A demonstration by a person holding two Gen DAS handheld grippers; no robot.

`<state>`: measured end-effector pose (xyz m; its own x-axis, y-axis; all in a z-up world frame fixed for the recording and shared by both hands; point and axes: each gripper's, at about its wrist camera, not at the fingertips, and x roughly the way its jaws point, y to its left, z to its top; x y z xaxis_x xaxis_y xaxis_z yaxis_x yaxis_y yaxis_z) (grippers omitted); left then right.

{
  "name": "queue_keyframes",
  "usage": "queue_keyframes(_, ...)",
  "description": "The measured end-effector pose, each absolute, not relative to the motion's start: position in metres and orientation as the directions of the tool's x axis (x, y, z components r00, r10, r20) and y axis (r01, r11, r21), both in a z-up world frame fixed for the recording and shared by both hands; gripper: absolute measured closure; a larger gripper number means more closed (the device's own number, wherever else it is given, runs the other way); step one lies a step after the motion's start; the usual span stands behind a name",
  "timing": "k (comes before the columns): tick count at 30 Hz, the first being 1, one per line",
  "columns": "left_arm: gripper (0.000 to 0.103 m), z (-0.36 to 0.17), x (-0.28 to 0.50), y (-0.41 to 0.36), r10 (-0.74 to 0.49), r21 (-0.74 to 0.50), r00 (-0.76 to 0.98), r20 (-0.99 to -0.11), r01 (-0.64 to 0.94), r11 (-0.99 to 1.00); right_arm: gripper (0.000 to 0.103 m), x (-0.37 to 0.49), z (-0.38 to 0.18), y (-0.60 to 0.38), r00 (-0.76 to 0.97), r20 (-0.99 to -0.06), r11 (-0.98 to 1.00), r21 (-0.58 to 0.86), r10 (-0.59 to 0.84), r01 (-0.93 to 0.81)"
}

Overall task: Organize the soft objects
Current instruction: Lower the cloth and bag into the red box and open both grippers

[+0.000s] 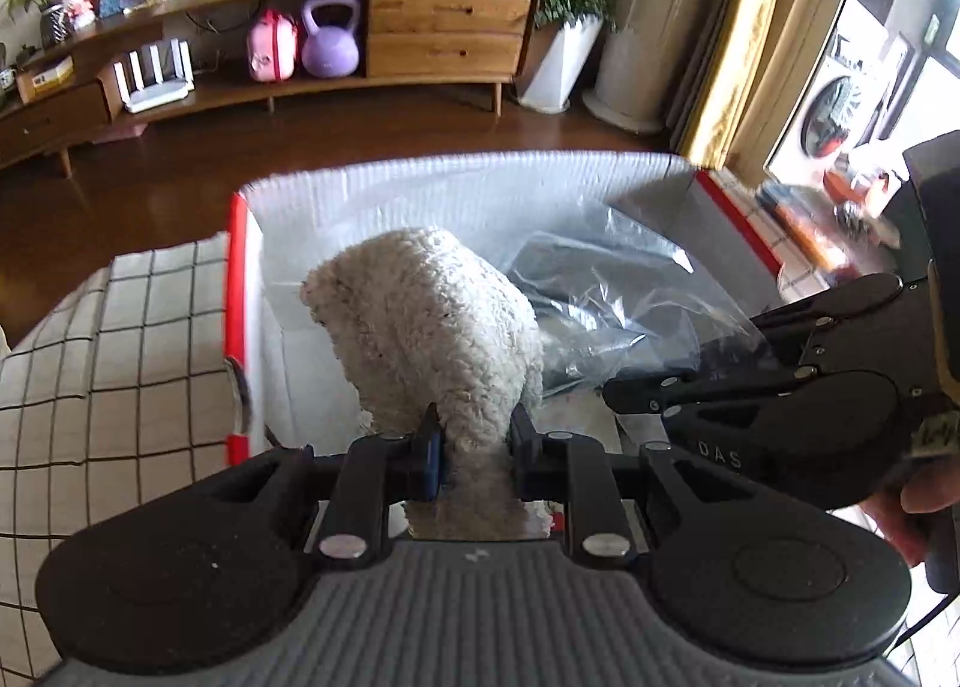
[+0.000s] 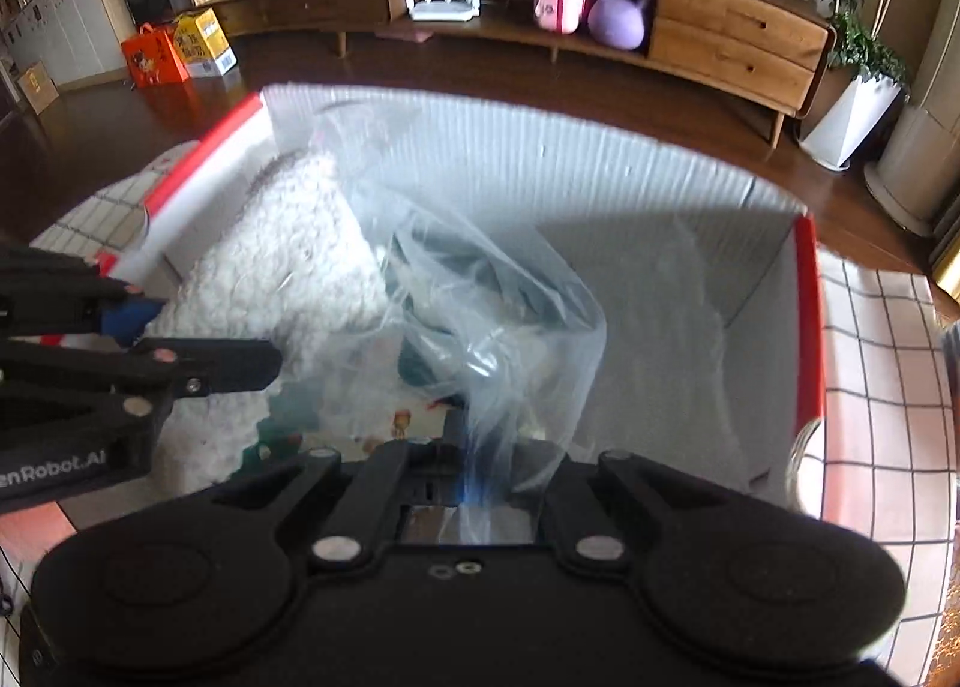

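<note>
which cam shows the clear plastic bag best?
Right wrist: the clear plastic bag fills the centre, running from the right claw, shut on it, up into the white box. Left wrist shows only its crumpled part behind the fleece item.

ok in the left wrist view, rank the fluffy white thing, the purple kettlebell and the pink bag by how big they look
1. Fluffy white thing, by far the largest, though it is right at the camera, held in the left gripper.
2 and 3. Purple kettlebell and pink bag look about alike on the far shelf; not ranked.
</note>
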<state>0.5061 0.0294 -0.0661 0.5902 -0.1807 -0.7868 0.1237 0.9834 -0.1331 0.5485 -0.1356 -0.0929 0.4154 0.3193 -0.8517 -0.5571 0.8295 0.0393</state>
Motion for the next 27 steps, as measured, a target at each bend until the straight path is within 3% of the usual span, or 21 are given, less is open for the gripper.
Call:
queue_keyframes(7,0.082,-0.085,0.513,0.021,-0.16,-0.109,0.521,-0.839,0.127,0.986,0.097,0.544,-0.092,-0.136,0.402,-0.858,0.824,0.042,0.319,-0.565)
queue_keyframes(9,0.082,-0.087,0.514,0.022,-0.159,-0.111,0.51,-0.845,0.123,0.986,0.085,0.54,-0.089,-0.135,0.416,-0.856,0.82,0.016,0.306,-0.572)
queue_keyframes(13,0.082,-0.085,0.511,0.026,-0.158,-0.118,0.509,-0.846,0.11,0.987,0.08,0.531,-0.085,-0.135,0.446,-0.851,0.807,-0.047,0.277,-0.589)
queue_keyframes(18,0.081,-0.078,0.505,0.025,-0.147,-0.116,0.509,-0.848,0.093,0.989,0.06,0.521,-0.074,-0.143,0.47,-0.833,0.807,-0.049,0.291,-0.588)
queue_keyframes(27,0.079,-0.062,0.49,0.023,-0.134,-0.106,0.527,-0.839,0.084,0.991,0.039,0.503,-0.054,-0.162,0.518,-0.795,0.828,-0.037,0.315,-0.56)
